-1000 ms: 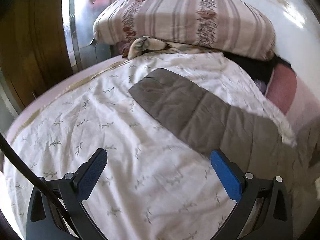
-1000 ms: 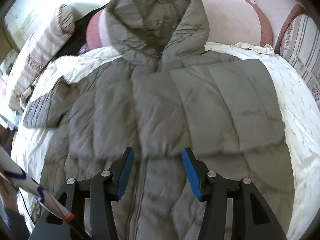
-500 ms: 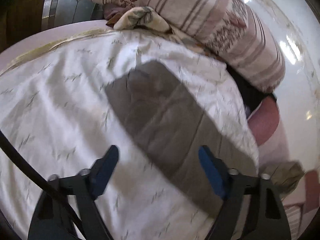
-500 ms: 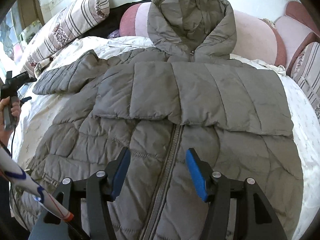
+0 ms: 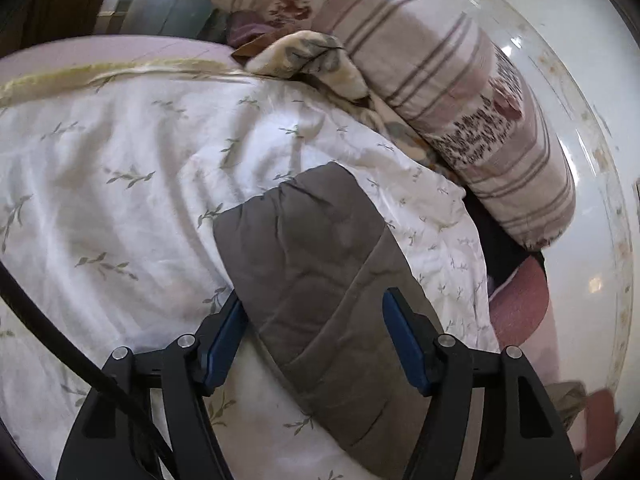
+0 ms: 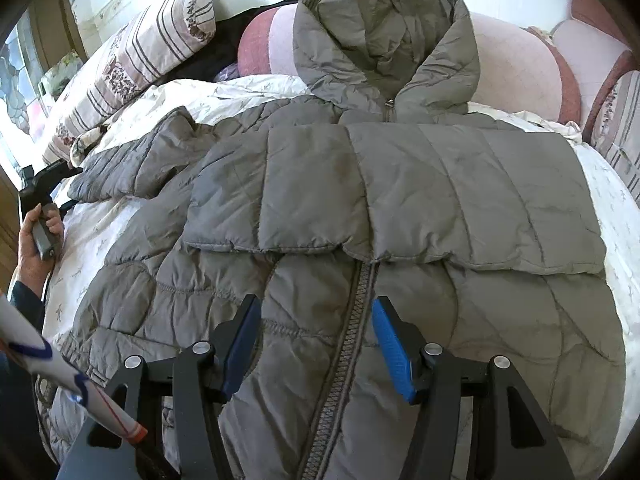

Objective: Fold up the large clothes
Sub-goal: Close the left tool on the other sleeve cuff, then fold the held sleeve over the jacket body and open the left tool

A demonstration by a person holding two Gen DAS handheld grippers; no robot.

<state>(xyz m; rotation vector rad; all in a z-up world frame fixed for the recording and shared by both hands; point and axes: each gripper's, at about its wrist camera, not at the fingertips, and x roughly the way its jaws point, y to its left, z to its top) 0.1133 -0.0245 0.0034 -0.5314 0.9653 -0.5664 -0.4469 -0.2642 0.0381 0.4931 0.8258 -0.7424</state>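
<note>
A grey hooded puffer jacket (image 6: 400,208) lies front up on the bed, zipped, hood against the headboard. One sleeve (image 6: 440,188) is folded across the chest. The other sleeve (image 6: 132,168) stretches out to the left. In the left wrist view that sleeve (image 5: 320,280) lies on the white sheet, and my left gripper (image 5: 316,336) is open with its jaws on either side of it near the cuff. My right gripper (image 6: 316,340) is open and empty above the jacket's zipper (image 6: 348,344). The left gripper also shows in the right wrist view (image 6: 48,176), held in a hand.
A white leaf-print duvet (image 5: 120,184) covers the bed. A striped pillow (image 5: 460,100) lies along the wall, with dark clothes behind it. A pink padded headboard (image 6: 516,68) stands behind the hood. A second striped pillow (image 6: 620,128) is at the right.
My left gripper has moved forward to the outstretched sleeve, so its open jaws now straddle it. My right gripper has pulled back from the jacket's chest to above the lower zipper.
</note>
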